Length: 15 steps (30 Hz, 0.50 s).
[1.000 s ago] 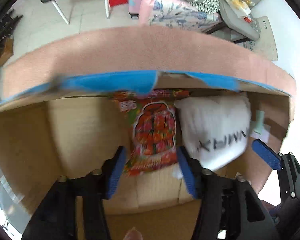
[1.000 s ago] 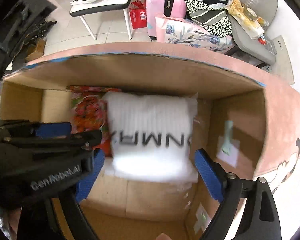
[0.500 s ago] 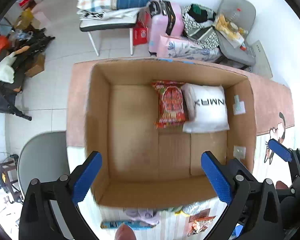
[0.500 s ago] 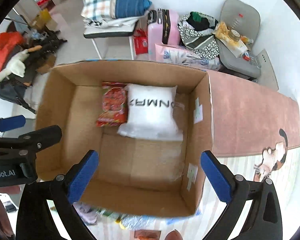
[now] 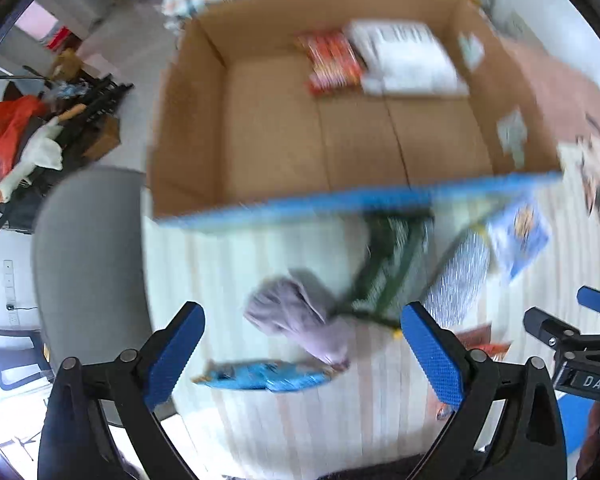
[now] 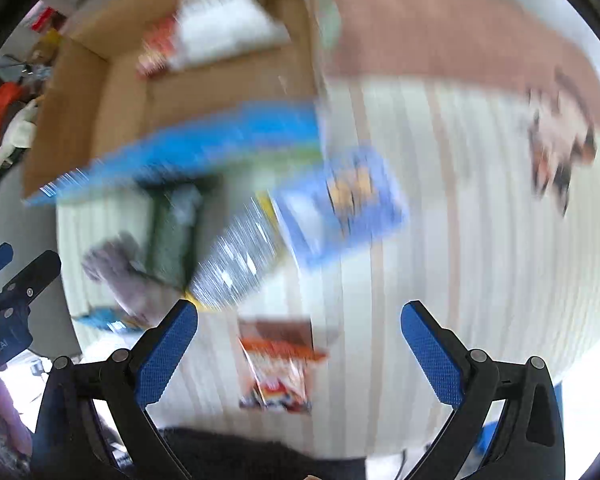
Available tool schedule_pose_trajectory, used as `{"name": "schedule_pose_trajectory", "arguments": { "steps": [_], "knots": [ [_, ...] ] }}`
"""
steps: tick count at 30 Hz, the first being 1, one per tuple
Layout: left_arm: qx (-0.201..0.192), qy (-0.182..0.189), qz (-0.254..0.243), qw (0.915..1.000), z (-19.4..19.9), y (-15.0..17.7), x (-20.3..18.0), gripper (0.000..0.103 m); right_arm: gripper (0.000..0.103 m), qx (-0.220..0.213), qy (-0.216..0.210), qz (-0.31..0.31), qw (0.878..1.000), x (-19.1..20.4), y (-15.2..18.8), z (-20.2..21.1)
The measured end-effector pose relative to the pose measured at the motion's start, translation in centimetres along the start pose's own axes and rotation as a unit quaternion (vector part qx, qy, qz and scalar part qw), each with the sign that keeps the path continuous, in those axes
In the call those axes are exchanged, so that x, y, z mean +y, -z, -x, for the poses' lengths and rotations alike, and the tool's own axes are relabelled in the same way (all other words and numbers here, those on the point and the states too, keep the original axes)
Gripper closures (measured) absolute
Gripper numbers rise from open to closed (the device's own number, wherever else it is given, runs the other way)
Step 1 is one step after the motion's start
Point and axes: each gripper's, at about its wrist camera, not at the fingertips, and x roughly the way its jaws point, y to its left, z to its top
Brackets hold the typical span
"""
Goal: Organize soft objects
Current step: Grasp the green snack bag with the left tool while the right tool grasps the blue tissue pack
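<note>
Two packs already lie in the box (image 5: 260,128), and both your left tool (image 5: 302,354) and right tool (image 6: 298,352) gape wide and empty over the tabletop (image 6: 460,240), so next you likely close on the purple cloth (image 5: 300,320) or snack bag (image 6: 278,368).

"DAS" on right gripper (image 5: 592,364) body; "Robot.AI" on left gripper (image 6: 0,344).
</note>
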Motion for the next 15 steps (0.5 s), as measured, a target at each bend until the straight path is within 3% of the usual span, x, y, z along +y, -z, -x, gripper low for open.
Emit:
{"name": "schedule_pose_trajectory", "arguments": {
  "steps": [3, 8, 13, 14, 15],
  "knots": [
    [0.017, -0.004, -0.026, 0.9995, -2.0, 0.3, -2.1, 0.008, 0.0, 0.025, -0.014, -0.026, 0.999, -1.0, 1.4, -2.6],
    [0.019, -0.019, -0.07, 0.9972, -4.1, -0.9, -5.1, 0.008, 0.0, 0.016, -0.063, -0.118, 0.991, -3.2, 1.0, -4.5],
    [0.038, -0.023, -0.104, 0.9936, -6.5, -2.6, -7.7, 0.008, 0.001, 0.006, -0.071, -0.136, 0.988, -3.9, 0.4, -4.7],
    [0.04, -0.023, -0.106, 0.9933, -6.9, -3.0, -7.9, 0.01, 0.002, 0.004, -0.068, -0.144, 0.987, -4.2, 0.2, -4.9],
    [0.044, -0.024, -0.107, 0.9929, -7.3, -3.4, -8.2, 0.022, 0.003, 0.004, -0.07, -0.153, 0.986, -4.6, 0.0, -5.0]
  ]
}}
